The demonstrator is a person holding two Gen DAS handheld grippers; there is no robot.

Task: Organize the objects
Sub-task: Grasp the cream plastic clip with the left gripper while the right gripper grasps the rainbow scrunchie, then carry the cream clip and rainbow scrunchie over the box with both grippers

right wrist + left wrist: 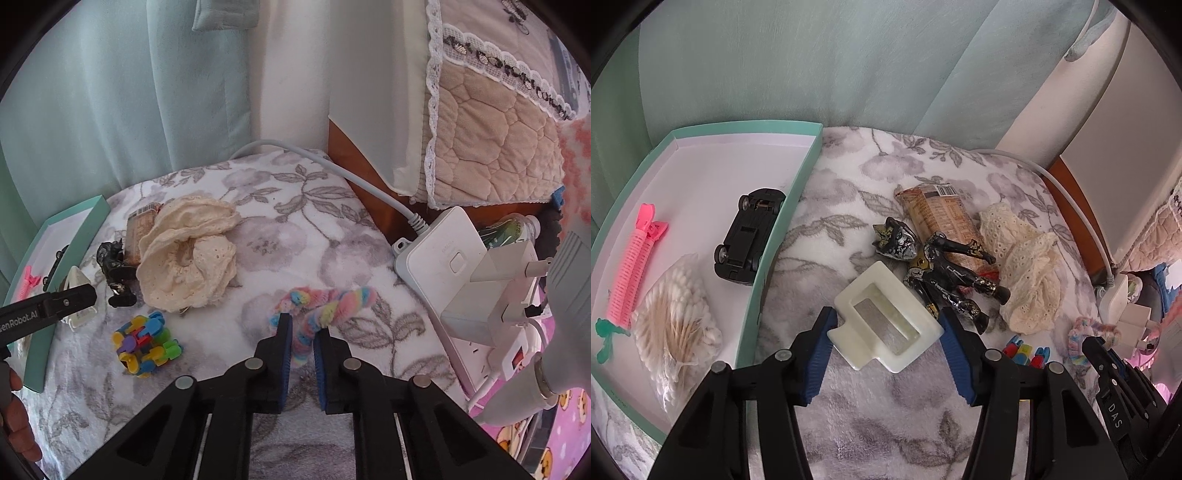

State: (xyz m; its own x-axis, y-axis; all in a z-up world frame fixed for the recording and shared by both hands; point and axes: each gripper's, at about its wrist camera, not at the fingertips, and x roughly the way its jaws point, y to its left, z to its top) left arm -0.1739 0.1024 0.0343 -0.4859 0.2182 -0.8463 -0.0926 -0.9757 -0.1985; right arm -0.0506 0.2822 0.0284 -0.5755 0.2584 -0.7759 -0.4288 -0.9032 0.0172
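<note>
My left gripper (pixel 886 323) is open, its blue pads on either side of a cream hair claw clip (pixel 882 321) that lies on the floral blanket. To its left, a teal box (pixel 775 236) holds a black toy car (pixel 750 236), a pink hair clip (pixel 631 266) and a bag of cotton swabs (pixel 676 314). Just beyond the clip lie a black figure (pixel 945 273), a snack packet (pixel 938 214) and a cream lace scrunchie (pixel 1027 273). My right gripper (pixel 303 328) is shut on a rainbow fuzzy scrunchie (pixel 332 302).
A bright plastic block toy (pixel 146 345) sits on the blanket left of the right gripper. A white power strip (pixel 450 266) with plugs and a grey cable lies at the blanket's right edge, near a bottle (pixel 509 229). Pale green curtains hang behind.
</note>
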